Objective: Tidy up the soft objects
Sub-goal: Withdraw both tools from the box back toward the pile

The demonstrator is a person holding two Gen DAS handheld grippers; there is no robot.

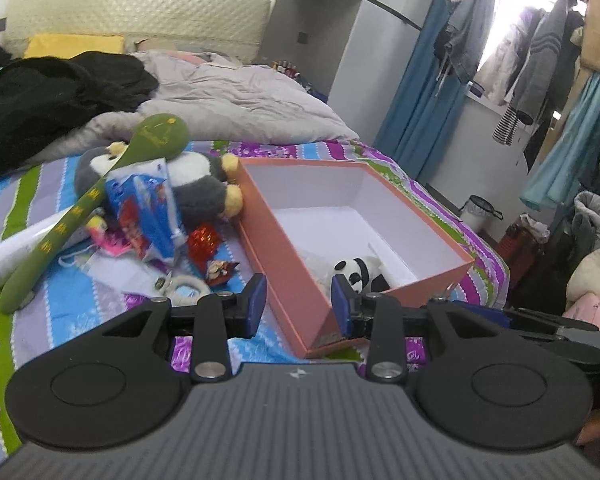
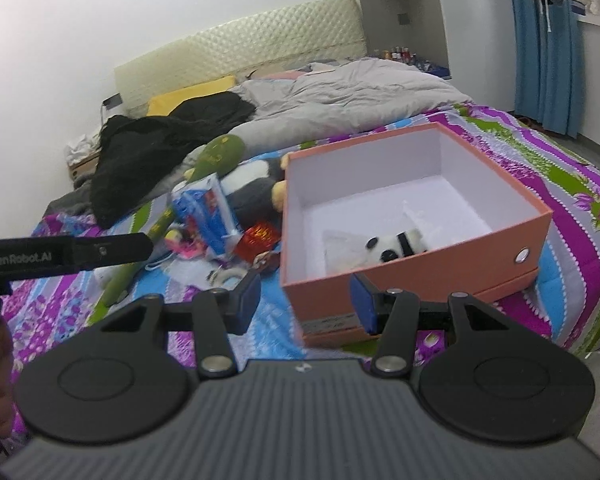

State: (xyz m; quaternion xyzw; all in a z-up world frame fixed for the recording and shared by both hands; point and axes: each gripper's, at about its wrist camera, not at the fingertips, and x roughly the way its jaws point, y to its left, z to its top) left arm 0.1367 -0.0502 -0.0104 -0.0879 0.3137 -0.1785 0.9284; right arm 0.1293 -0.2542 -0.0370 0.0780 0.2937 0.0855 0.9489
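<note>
Nearest the cameras, the left gripper (image 1: 299,306) hangs with its blue pads spread apart and nothing between them, poised over the near corner of the orange box (image 1: 284,264); the right gripper (image 2: 305,300) is likewise parted and empty, its pads framing the box's near wall (image 2: 420,280). Inside the box, at its near end, lies a small panda plush (image 1: 358,274) on the white floor (its black ears and eye patches face up). Just left of the box on the striped bedsheet (image 1: 76,312) sits a heap: a red crinkly packet (image 1: 204,242), a blue-and-white package (image 1: 146,208), a long green plush (image 1: 100,196) leaning across it, and a grey-and-white stuffed animal (image 1: 198,184) touching the box's far left corner. Beyond them lie a grey duvet (image 1: 240,100), black clothing (image 1: 40,96) and the padded headboard (image 1: 132,10).
</note>
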